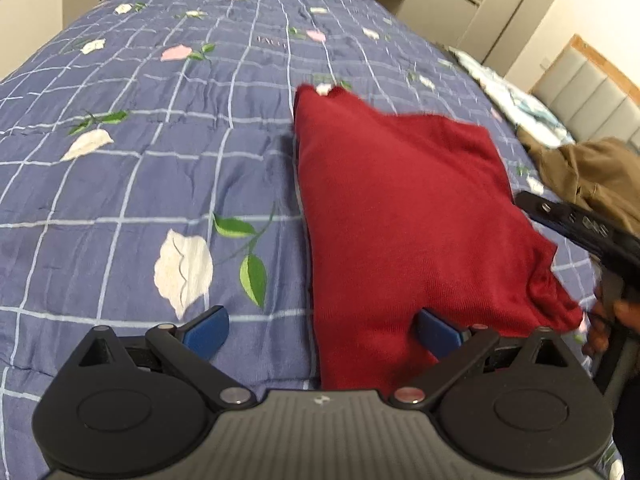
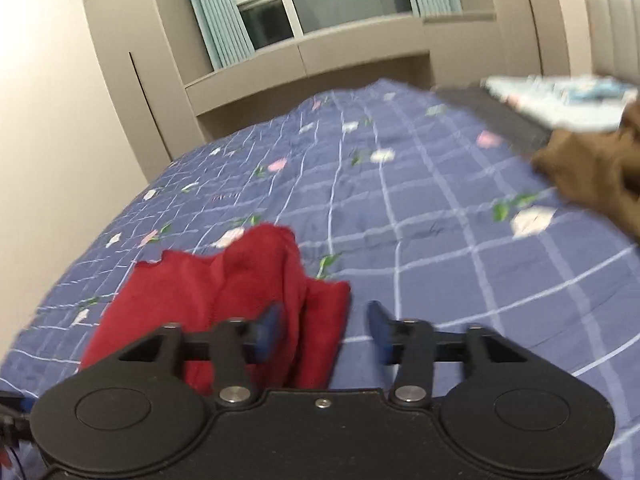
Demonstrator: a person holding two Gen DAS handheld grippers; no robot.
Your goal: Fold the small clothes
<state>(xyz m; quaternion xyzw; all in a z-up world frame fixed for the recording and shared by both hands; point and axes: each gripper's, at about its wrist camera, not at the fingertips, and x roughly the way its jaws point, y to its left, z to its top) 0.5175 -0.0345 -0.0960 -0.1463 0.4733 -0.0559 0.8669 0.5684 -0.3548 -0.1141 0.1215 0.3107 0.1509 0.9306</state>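
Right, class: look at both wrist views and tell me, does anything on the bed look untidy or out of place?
Yes. The red garment is folded unevenly: its near right corner bunches into loose layers instead of lying flat. A brown garment lies crumpled at the bedspread's right edge, unfolded. Both claws stand open, gripping nothing.

Folded garment (image 1: 400, 208) lies flat on bed quilt (image 1: 160, 120), right of centre in left wrist view. Crumpled second garment (image 1: 592, 176) on quilt to its right. Pillow (image 1: 516, 100) behind that; headboard (image 1: 592, 92) far right.
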